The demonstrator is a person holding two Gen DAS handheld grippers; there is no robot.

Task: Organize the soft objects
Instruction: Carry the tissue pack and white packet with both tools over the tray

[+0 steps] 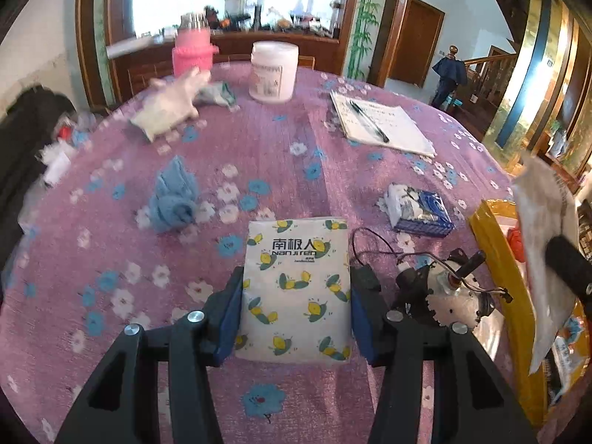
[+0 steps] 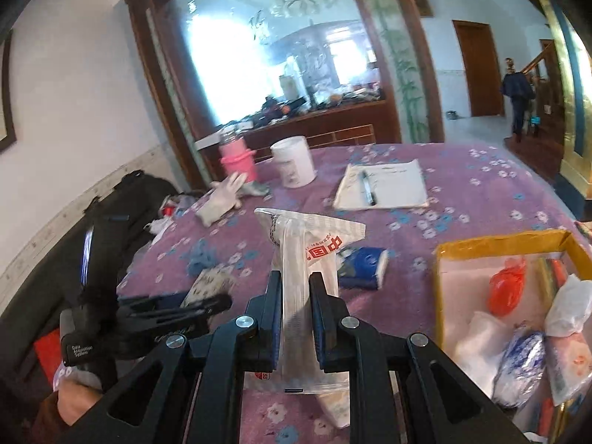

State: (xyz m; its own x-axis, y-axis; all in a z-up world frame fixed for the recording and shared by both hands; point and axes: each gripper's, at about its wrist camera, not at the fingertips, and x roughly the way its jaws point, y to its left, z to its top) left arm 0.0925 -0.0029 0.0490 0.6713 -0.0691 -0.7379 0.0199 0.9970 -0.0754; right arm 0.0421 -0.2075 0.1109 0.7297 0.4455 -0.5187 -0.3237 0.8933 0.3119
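Note:
My left gripper [image 1: 296,285] is shut on a white tissue pack with lemon print [image 1: 296,288], held just above the purple floral tablecloth [image 1: 259,140]. My right gripper [image 2: 295,288] is shut on a long white plastic packet with red print [image 2: 307,259], lifted above the table; the packet also shows in the left wrist view [image 1: 544,259]. A yellow cardboard box [image 2: 440,296] at the right holds several soft bagged items. A blue cloth [image 1: 175,199], a white glove [image 1: 170,107] and a blue-white tissue pack [image 1: 418,207] lie on the table.
A white jar [image 1: 273,72], a pink bottle [image 1: 192,50] and a notepad with pen [image 1: 381,122] stand at the far side. A small motor-like device with wires [image 1: 440,292] sits beside the box. A dark bag [image 2: 122,214] lies at the left edge.

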